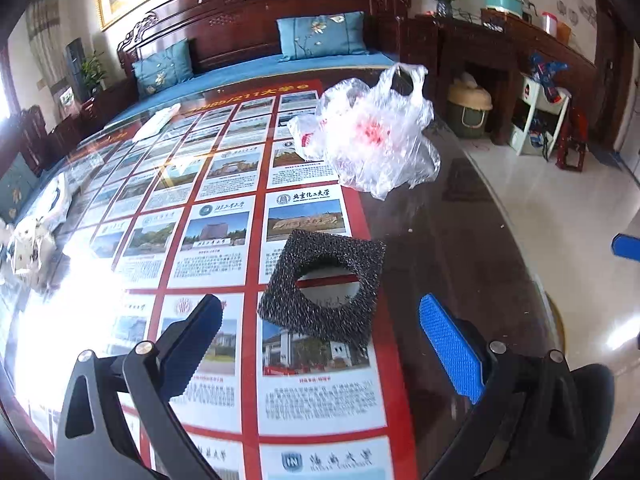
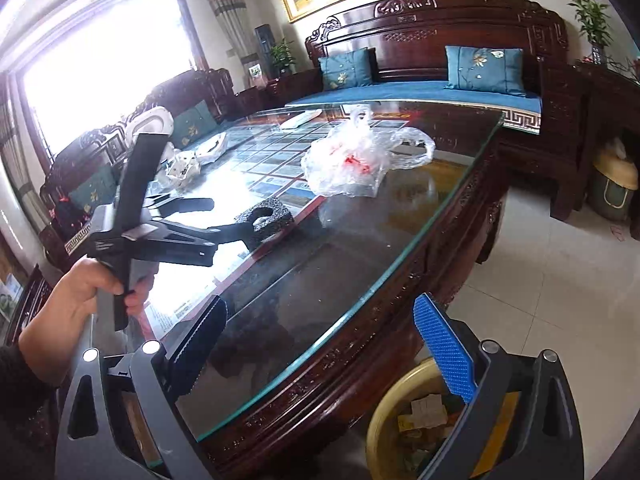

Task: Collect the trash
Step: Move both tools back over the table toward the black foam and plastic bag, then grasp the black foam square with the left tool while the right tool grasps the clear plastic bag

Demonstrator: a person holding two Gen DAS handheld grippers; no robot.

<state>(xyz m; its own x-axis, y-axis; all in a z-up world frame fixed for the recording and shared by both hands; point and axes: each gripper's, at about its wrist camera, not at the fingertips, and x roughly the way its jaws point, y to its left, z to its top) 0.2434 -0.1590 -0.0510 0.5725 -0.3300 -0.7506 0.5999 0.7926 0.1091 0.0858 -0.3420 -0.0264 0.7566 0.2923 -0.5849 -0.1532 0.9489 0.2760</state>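
Note:
A black foam square with a round hole [image 1: 324,288] lies on the glass-topped table [image 1: 460,248], just ahead of my open, empty left gripper [image 1: 320,340]. It also shows in the right wrist view [image 2: 266,218], with the left gripper's fingers [image 2: 224,216] on either side of it. A crumpled clear plastic bag with red print [image 1: 372,136] lies farther back on the table; it also shows in the right wrist view [image 2: 352,164]. My right gripper [image 2: 324,344] is open and empty above the table's near edge. A yellow bin with trash [image 2: 412,420] stands on the floor below it.
Crumpled white paper and wrappers [image 1: 32,240] lie at the table's left side. A white remote-like object [image 1: 156,120] lies at the far end. A wooden sofa with blue cushions [image 1: 320,36] stands behind the table. Tiled floor [image 1: 540,200] lies to the right.

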